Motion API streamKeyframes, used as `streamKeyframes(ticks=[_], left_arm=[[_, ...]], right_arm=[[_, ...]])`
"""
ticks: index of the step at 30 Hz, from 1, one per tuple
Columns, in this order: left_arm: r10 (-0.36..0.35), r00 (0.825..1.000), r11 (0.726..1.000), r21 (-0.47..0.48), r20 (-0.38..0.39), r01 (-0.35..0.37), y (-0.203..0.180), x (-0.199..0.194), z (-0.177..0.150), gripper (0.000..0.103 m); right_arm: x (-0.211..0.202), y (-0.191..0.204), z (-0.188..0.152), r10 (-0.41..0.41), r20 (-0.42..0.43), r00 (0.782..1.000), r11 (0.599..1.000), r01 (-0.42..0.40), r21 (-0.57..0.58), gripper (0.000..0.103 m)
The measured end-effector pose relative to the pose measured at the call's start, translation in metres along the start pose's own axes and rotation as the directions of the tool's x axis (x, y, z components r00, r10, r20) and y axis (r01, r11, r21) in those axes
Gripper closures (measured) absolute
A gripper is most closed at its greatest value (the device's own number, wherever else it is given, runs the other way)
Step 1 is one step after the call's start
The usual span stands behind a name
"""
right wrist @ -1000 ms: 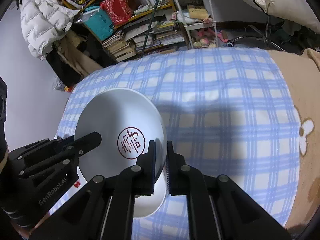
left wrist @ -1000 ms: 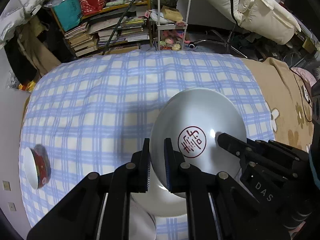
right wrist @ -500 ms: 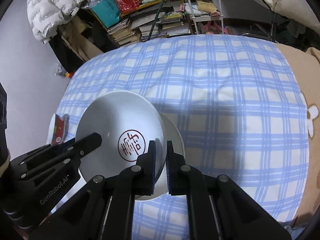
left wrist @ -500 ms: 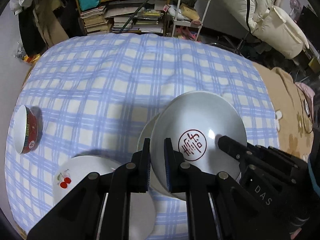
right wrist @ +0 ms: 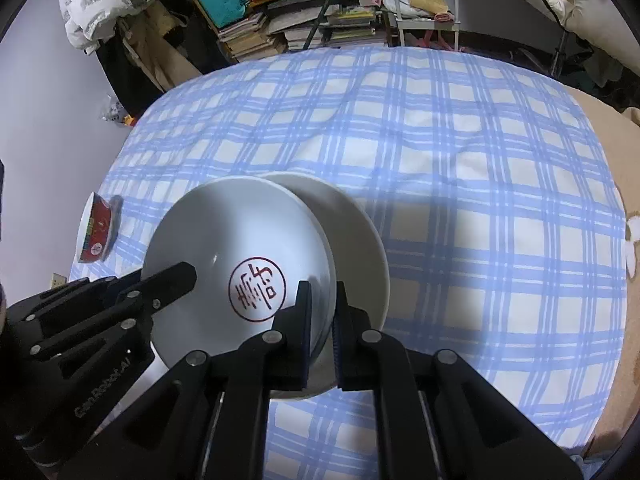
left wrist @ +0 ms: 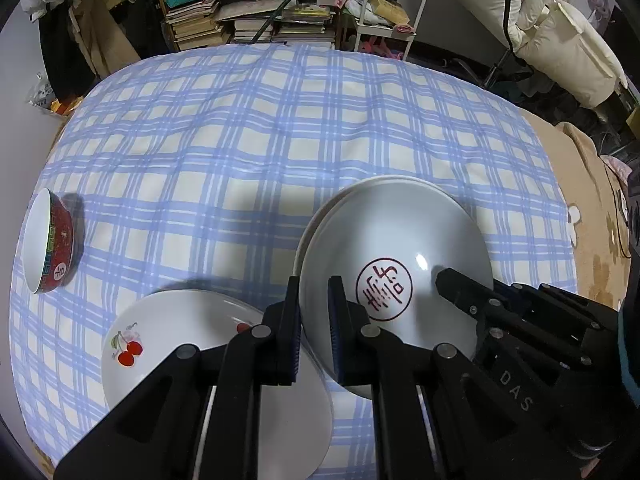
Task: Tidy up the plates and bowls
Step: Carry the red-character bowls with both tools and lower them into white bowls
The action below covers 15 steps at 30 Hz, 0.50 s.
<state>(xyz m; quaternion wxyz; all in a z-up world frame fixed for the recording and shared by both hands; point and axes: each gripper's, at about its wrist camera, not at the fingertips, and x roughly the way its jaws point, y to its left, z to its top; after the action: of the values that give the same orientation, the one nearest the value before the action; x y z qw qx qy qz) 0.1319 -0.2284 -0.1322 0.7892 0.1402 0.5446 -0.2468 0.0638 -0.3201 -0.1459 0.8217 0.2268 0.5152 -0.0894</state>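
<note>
Carried down toward the blue-checked cloth over the last second: the white bowl with the red seal, then high above bare cloth, now low over a second white dish whose rim peeks out beyond it. Gripped on opposite rims, left gripper with jaws clamped on the near-left edge, right gripper likewise pinched tight on the right edge. Hanging off-centre, shifted toward the left edge of the cloth relative to the dish beneath; contact between the two not clear from either view. Newly in sight with the descent: a cherry-printed plate at the near edge, just beside the held bowl, and a red-sided bowl well apart at the left edge. Probably a stacking step nearly finished, needing only a small slide to centre before release.
</note>
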Motion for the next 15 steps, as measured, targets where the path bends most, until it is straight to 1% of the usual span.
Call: streamKeyframes(ticks=[15], left_arm=[[-0.022,1.000,1.000,0.001,-0.022,0.022,-0.003,0.010,0.000,0.092]], right_arm=[[0.000,-0.005,0.001,-0.031,-0.001,1.000,0.999,0.031,0.010,0.092]])
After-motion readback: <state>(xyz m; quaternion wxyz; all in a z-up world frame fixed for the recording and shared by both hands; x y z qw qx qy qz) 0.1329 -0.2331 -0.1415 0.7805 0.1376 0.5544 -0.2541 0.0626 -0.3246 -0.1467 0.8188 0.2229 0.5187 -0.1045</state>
